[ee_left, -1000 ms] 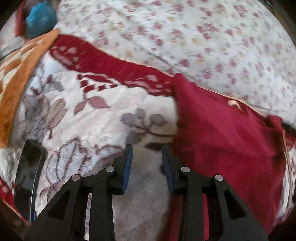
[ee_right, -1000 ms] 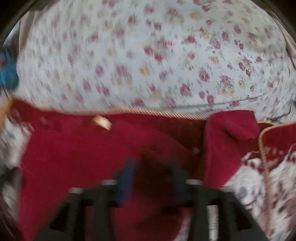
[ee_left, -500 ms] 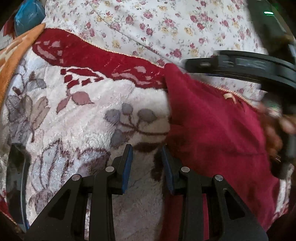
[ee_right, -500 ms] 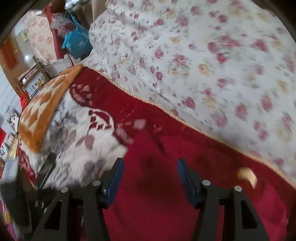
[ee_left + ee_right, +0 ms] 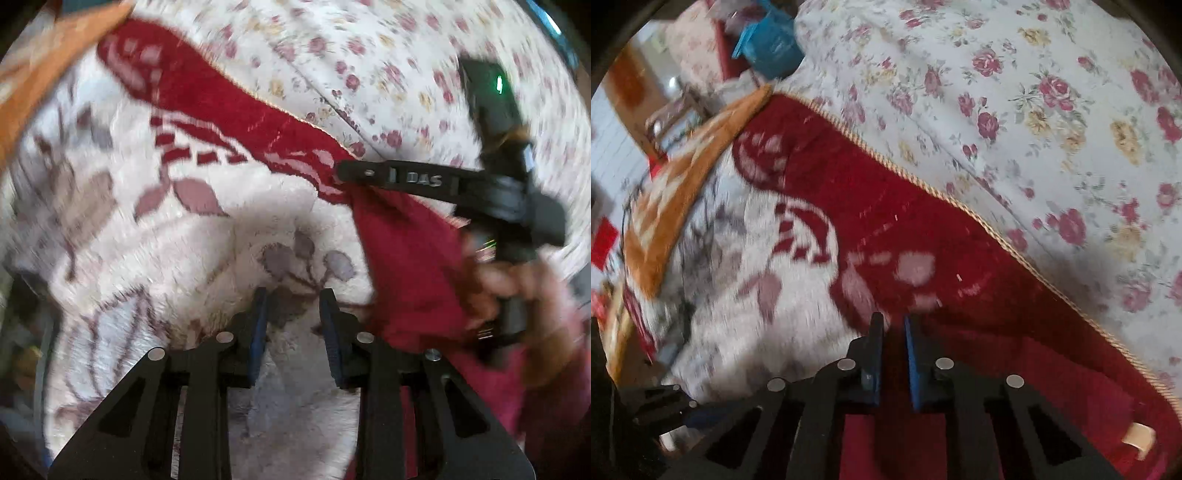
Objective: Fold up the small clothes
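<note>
Blanket [image 5: 155,266] under red garment [image 5: 413,266]; floral sheet [image 5: 1034,110] behind.

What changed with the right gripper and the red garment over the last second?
The right gripper swung left to the red garment, and its jaws narrowed from wide apart onto the cloth's corner, which now looks lifted. The left gripper stayed open over the plush blanket.

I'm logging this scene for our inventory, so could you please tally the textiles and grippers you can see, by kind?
Red garment: 1
Blankets: 2, plush blanket and orange blanket
Floral sheet: 1
Grippers: 2, left gripper and right gripper
Total: 6
</note>
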